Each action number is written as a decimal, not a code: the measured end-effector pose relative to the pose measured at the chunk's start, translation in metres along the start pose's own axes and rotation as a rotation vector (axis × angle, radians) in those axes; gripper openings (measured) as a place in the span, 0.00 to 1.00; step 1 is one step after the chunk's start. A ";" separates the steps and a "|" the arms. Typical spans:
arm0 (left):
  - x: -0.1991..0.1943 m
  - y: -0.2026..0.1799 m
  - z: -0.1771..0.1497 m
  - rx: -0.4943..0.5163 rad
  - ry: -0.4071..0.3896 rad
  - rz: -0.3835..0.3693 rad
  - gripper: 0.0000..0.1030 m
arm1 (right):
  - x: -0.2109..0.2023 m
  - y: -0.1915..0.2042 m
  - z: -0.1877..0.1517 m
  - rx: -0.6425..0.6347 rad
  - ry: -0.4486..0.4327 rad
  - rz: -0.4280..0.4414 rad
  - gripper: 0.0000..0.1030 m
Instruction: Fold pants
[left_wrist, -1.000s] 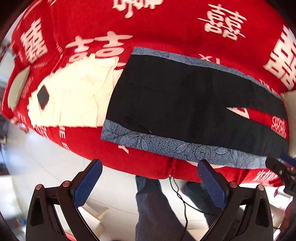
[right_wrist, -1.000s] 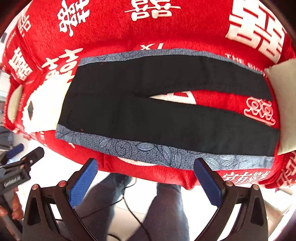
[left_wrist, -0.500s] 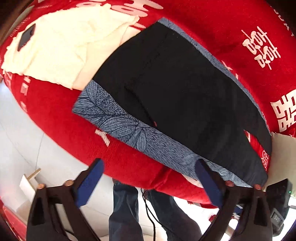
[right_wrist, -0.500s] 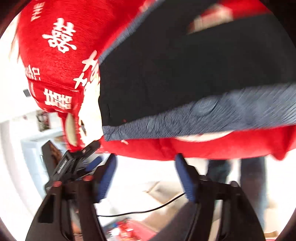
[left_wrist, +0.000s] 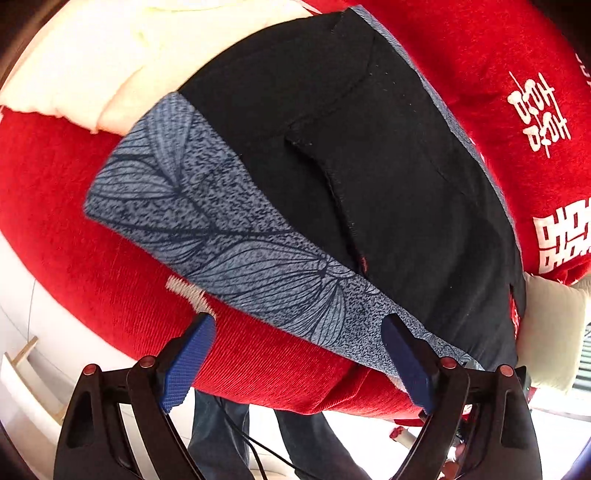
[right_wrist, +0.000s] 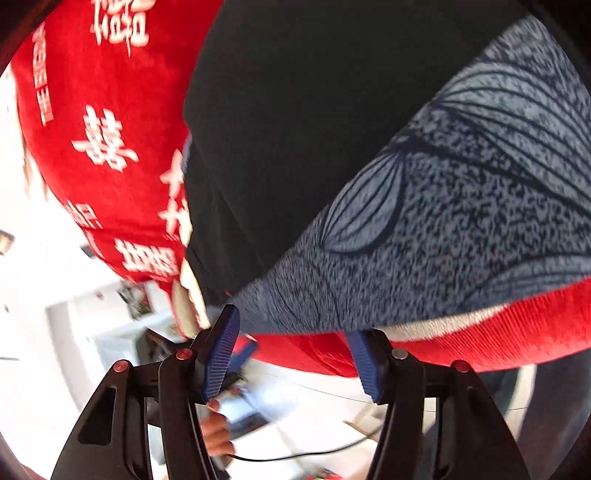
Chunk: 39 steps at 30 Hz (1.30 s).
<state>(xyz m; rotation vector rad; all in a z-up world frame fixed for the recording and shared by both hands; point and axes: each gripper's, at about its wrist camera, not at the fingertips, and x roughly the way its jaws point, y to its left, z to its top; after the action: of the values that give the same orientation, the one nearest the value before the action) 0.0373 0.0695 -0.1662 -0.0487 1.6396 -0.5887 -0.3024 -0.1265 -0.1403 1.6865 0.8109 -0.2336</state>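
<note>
Black pants (left_wrist: 369, 166) with a blue-grey leaf-print side stripe (left_wrist: 221, 229) lie flat on a red blanket (left_wrist: 74, 221) with white characters. My left gripper (left_wrist: 297, 325) is open at the stripe's near edge. Its right fingertip overlaps the stripe and its left one is over bare blanket. In the right wrist view the pants (right_wrist: 314, 110) and the stripe (right_wrist: 461, 221) fill the frame. My right gripper (right_wrist: 291, 325) is open, narrower than the left, just below the stripe's edge. Nothing is pinched between its pads.
A cream cloth (left_wrist: 92, 74) lies beyond the waistband and a cream pillow (left_wrist: 554, 332) sits at the right. A person's jeans-clad legs (left_wrist: 214, 435) and a cable stand below the blanket's edge. A hand (right_wrist: 218, 432) holding the other gripper shows under my right gripper.
Both grippers have dropped close to the near stripe of the pants. The right one rolled and its jaws narrowed; the left jaws narrowed slightly. The pants have not moved.
</note>
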 end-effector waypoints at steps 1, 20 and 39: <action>0.002 -0.002 0.001 0.008 0.002 -0.001 0.92 | 0.000 -0.002 0.001 0.015 -0.010 0.020 0.62; -0.022 -0.007 0.036 -0.109 -0.117 -0.155 0.55 | -0.036 0.051 0.009 -0.017 -0.011 0.105 0.07; -0.042 -0.137 0.198 0.015 -0.256 -0.075 0.21 | -0.024 0.199 0.196 -0.366 0.081 -0.100 0.07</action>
<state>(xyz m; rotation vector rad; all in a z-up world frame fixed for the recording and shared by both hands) 0.1888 -0.1016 -0.0802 -0.1681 1.3888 -0.6252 -0.1449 -0.3294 -0.0283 1.3201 0.9379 -0.0786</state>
